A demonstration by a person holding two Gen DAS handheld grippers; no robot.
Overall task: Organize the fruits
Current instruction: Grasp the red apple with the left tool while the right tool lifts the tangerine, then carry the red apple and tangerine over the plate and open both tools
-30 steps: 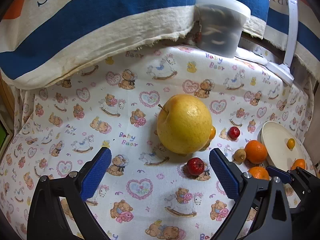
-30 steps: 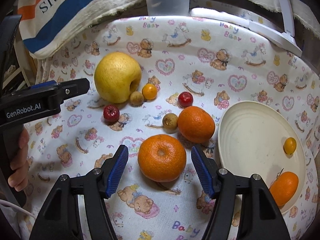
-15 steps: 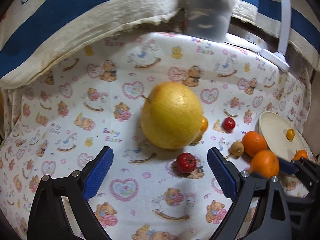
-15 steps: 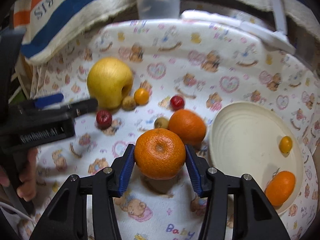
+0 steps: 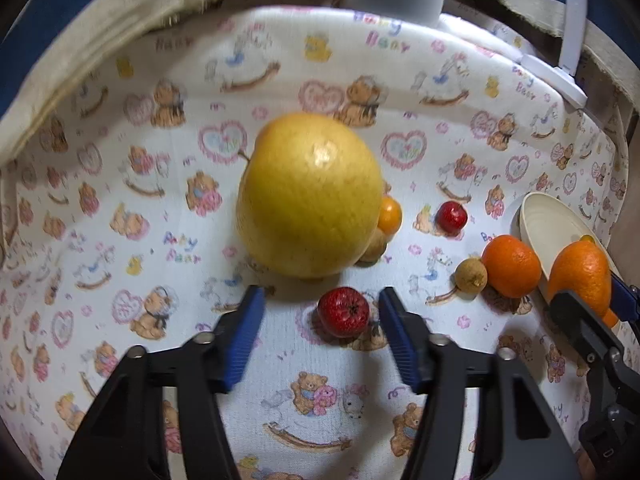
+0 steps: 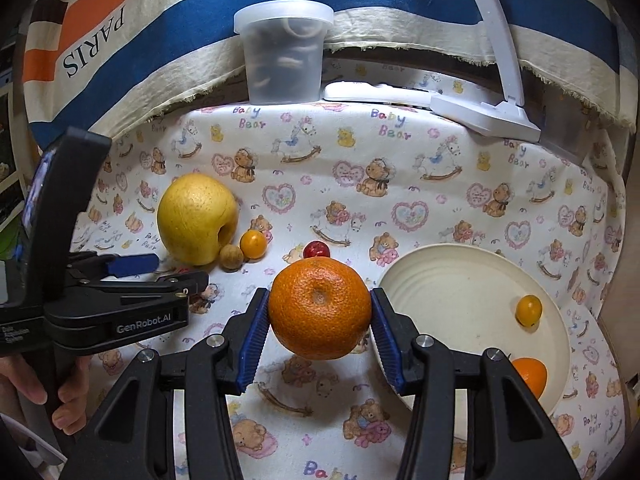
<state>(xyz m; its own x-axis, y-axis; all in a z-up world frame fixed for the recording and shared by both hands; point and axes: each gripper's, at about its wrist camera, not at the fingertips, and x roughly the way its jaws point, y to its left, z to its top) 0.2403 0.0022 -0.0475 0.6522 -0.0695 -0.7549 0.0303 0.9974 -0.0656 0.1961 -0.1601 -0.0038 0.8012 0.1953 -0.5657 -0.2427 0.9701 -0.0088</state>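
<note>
My right gripper [image 6: 318, 316] is shut on a large orange [image 6: 319, 308] and holds it above the cloth, left of the cream plate [image 6: 448, 276]. The plate holds a small yellow fruit [image 6: 528, 310] and a small orange [image 6: 530, 376]. My left gripper [image 5: 322, 312] is open, its pads on either side of a small red fruit [image 5: 343, 312] that lies on the cloth just in front of the big yellow pear [image 5: 310, 196]. The held orange also shows in the left wrist view [image 5: 580, 272].
A second orange [image 5: 511, 266], a brown longan [image 5: 471, 276], another red fruit [image 5: 451, 218], a small orange fruit [image 5: 390, 214] and a further longan [image 6: 232, 257] lie on the cloth. A plastic tub [image 6: 284, 52] and white lamp base [image 6: 484, 114] stand at the back.
My right gripper closed on the large orange and lifted it. My left gripper moved forward and narrowed around the small red fruit.
</note>
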